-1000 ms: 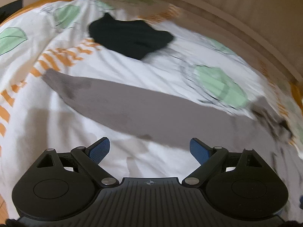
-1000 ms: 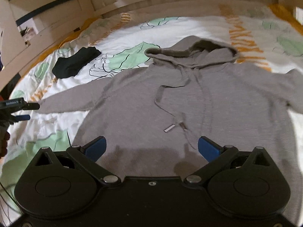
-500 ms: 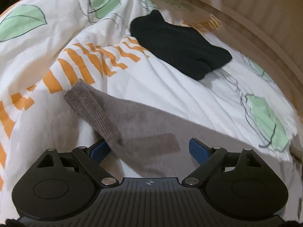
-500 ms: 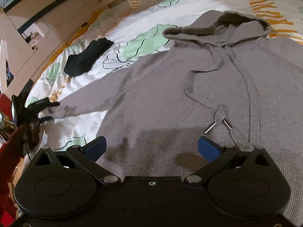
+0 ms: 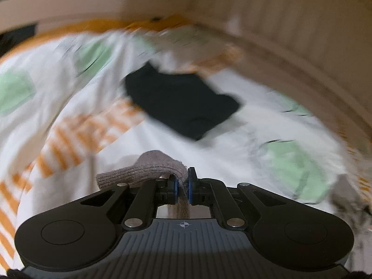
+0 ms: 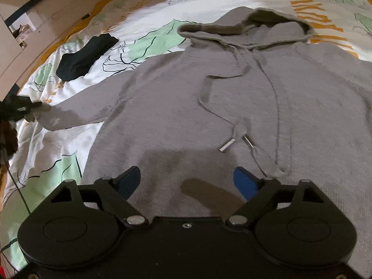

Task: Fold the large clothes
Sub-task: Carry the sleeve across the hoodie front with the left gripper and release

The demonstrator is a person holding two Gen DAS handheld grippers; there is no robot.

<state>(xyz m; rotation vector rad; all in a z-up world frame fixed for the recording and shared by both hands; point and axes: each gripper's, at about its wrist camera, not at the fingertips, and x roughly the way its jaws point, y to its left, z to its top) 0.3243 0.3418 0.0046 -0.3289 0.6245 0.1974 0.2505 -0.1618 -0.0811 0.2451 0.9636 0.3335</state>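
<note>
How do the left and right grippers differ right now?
The left gripper is shut on the grey hoodie's sleeve cuff; the right gripper stands wide, its jaws closing, nothing pinched. The left is at the sleeve's end; the right hovers over the hoodie's lower front. Both have blue pads.

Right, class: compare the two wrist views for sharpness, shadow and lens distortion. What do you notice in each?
Left wrist view: the leaf-print white bedspread and folded black garment are smeared by motion blur, while the left gripper and the pinched grey ribbed sleeve cuff stay sharp. Right wrist view: crisp, a dark shadow on the grey knitted hoodie, fisheye curving the bed's edges.
</note>
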